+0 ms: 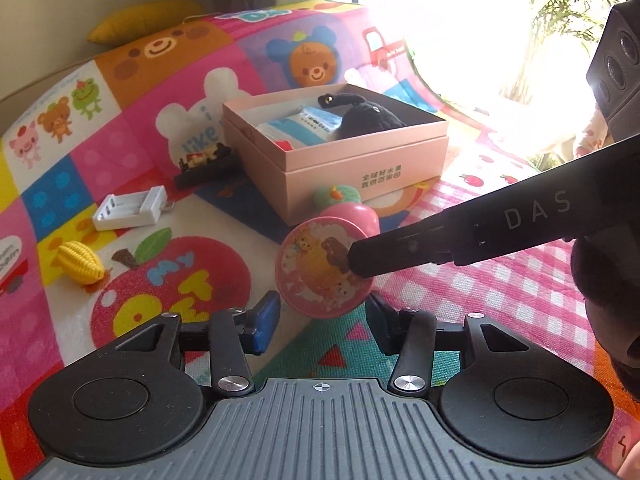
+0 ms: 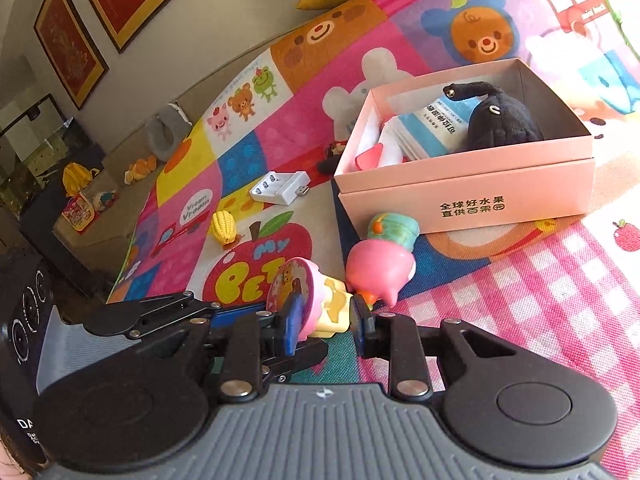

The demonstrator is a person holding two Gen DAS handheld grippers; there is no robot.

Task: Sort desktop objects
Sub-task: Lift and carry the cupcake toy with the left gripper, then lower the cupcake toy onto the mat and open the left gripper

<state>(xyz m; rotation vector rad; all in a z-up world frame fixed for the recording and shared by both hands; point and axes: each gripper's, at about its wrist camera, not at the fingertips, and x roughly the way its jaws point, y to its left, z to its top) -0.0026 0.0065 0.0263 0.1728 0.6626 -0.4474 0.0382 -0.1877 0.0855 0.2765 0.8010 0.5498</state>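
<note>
A small toy with a round pink bear-print face and a pale yellow body sits between both grippers. My right gripper is shut on it; its black finger crosses the toy's face in the left wrist view. My left gripper is open, its blue pads either side of the toy, not clamping. The pink box holds a black plush and blue-white packets. A pink figurine with a green hat lies in front of the box.
On the colourful play mat lie a white battery charger, a yellow corn toy and a small dark toy left of the box. A yellow cushion is at the back. Floor and shelves lie left.
</note>
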